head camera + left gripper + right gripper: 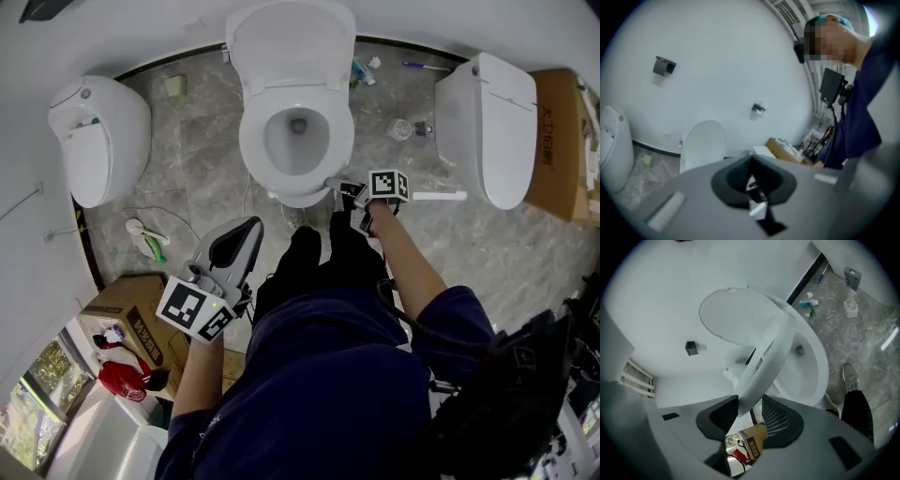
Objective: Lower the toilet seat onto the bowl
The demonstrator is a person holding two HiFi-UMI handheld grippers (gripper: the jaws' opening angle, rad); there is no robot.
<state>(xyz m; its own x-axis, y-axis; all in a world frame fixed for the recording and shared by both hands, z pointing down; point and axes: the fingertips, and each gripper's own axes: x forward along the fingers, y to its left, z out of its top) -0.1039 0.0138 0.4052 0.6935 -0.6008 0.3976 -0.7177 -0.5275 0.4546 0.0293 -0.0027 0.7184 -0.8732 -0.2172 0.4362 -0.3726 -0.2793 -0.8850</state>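
marble floor (202, 169), white toilet seat (771, 352) half-raised

Between the jaws of the right gripper (339, 186) the toilet seat (768, 352) fills the gap; the bowl (258, 164) blocks ahead and the person's legs (314, 262) crowd behind. To its right, bare floor (450, 253) runs to a second toilet (492, 122). Left of the left gripper (246, 234) the floor seems passable up to a cardboard box (122, 300) and a third toilet (103, 141)

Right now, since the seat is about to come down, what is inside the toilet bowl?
The toilet bowl shows bare white porcelain and its drain opening; nothing visible lies in it. The tilted toilet seat, gripped by the right gripper, covers part of the bowl.
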